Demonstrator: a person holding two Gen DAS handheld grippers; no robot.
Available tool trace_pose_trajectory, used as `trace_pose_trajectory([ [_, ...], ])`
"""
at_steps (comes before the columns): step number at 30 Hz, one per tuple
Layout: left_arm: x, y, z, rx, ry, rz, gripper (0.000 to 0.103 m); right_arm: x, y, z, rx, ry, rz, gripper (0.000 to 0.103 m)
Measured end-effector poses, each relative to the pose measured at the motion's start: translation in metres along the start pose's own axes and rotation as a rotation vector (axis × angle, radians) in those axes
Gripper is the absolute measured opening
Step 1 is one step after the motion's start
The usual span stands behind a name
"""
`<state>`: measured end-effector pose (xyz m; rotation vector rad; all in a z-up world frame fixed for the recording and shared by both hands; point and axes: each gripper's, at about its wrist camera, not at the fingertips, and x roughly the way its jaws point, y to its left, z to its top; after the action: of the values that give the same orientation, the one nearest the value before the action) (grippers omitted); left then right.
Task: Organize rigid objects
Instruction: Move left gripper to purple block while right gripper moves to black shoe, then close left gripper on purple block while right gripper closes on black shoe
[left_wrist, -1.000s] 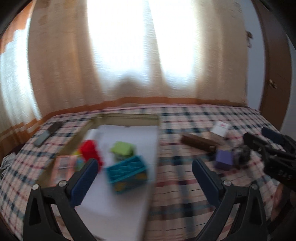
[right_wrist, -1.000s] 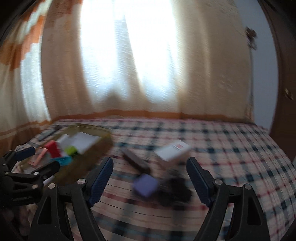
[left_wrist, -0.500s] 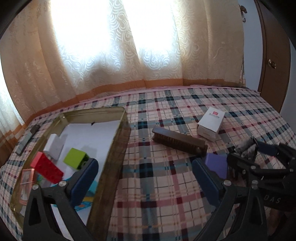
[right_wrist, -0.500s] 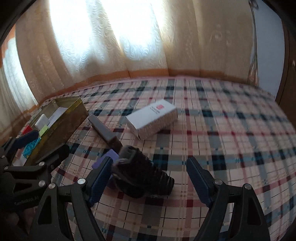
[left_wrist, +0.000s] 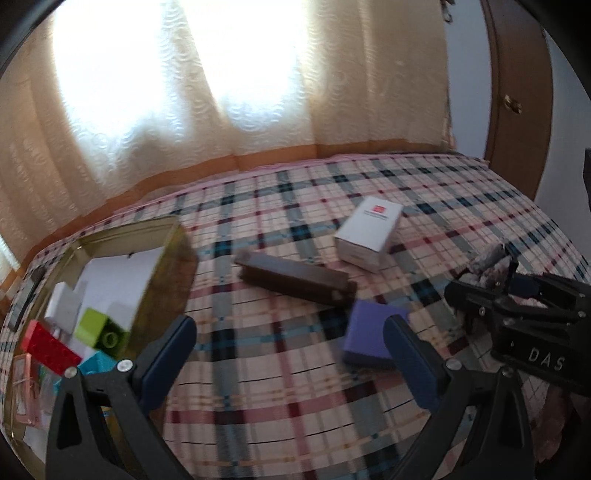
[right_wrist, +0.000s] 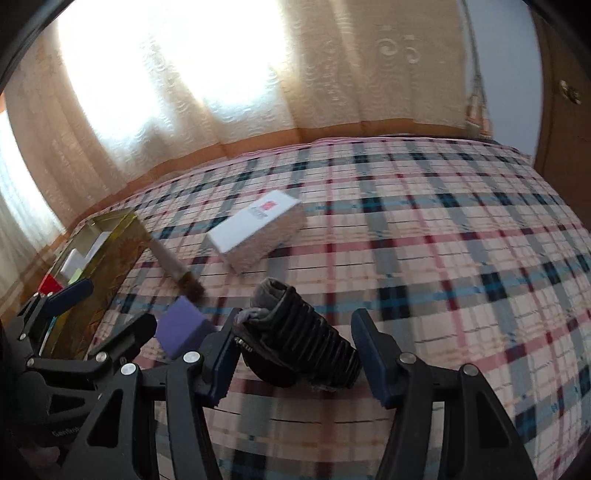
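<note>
On the plaid bed lie a purple block (left_wrist: 373, 338), a long brown bar (left_wrist: 295, 277), a white box (left_wrist: 369, 230) and a black ribbed roll (right_wrist: 303, 347). A gold tin (left_wrist: 162, 291) at the left holds red (left_wrist: 50, 345), green (left_wrist: 101, 328), white and teal blocks. My left gripper (left_wrist: 288, 365) is open above the cloth, the purple block just beside its right finger. My right gripper (right_wrist: 295, 360) is open with the black roll between its fingers; the purple block (right_wrist: 183, 328) lies to its left.
Curtains and a bright window stand behind the bed. A wooden door (left_wrist: 517, 92) is at the right. A dark remote (left_wrist: 26, 291) lies beyond the tin on the left. The right gripper's body (left_wrist: 532, 325) shows at the right of the left wrist view.
Both grippers have swung right and moved closer to the loose objects. The right gripper has closed in around the black roll. The left gripper has left the tin and neared the purple block.
</note>
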<state>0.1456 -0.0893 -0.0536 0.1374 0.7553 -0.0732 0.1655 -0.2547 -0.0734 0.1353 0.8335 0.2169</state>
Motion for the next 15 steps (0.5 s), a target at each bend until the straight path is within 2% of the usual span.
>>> trace_pose_trajectory([
  [7,0.01,-0.022,0.004,0.067,0.026,-0.023,0.102,-0.002,-0.008,0.001,0.026,-0.006,-0.031,0.061],
  [10,0.014,-0.028,0.005,0.092,0.048,-0.048,0.097,-0.001,-0.007,0.001,0.022,-0.005,-0.039,0.061],
  [13,0.021,-0.028,0.005,0.089,0.083,-0.071,0.08,0.0,-0.006,0.0,0.015,-0.004,-0.049,0.061],
  [15,0.027,-0.027,0.005,0.079,0.11,-0.109,0.054,0.001,-0.003,0.0,0.004,-0.003,-0.061,0.061],
])
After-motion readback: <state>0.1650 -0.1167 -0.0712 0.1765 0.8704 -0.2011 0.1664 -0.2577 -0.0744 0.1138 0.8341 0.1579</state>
